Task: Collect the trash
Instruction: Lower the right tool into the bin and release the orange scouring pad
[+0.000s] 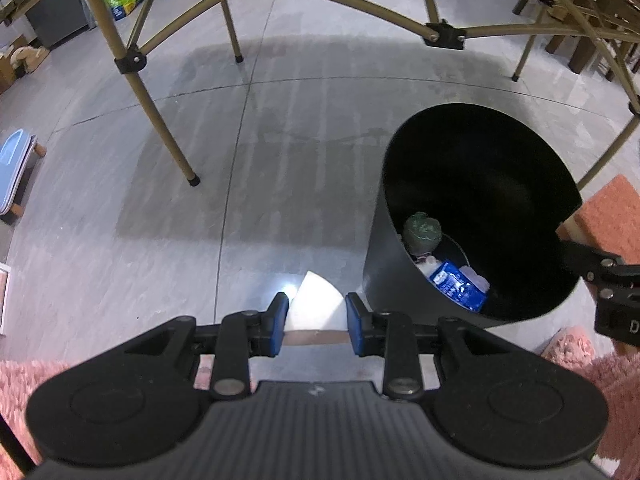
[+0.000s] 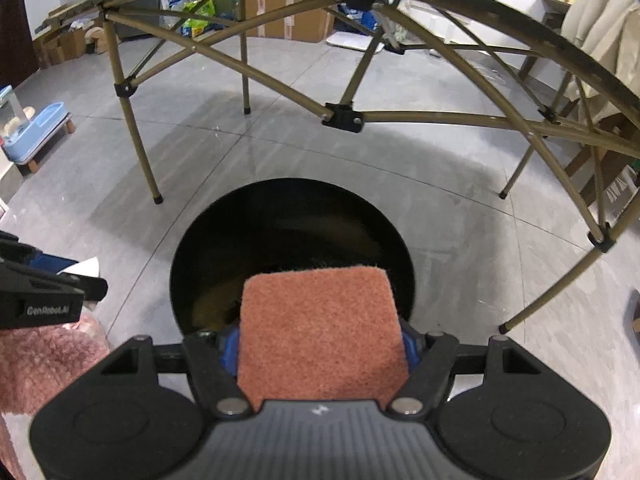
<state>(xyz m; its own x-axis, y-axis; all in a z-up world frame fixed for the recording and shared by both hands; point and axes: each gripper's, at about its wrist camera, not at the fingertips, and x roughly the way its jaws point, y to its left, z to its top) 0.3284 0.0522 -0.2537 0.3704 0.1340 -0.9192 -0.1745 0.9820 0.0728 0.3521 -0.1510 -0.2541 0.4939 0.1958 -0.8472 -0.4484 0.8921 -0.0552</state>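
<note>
A black round trash bin [image 1: 384, 268] stands on the grey floor; it also shows in the right wrist view [image 2: 180, 280]. Inside lie a green wad [image 1: 422, 230] and a blue wrapper [image 1: 458, 286]. My left gripper [image 1: 316, 318] is shut on a white piece of card [image 1: 316, 306], held left of the bin. My right gripper [image 2: 320, 344] is shut on an orange-brown scouring sponge [image 2: 320, 332], held over the bin's near rim. The sponge also shows at the right edge of the left wrist view [image 1: 612, 216].
A folding table's tan legs and braces [image 1: 160, 116] arch over the floor behind the bin. A blue pet feeder [image 2: 38, 132] stands at the left. Pink fluffy fabric [image 2: 44, 364] lies near both grippers. Boxes and bags [image 2: 280, 12] line the far wall.
</note>
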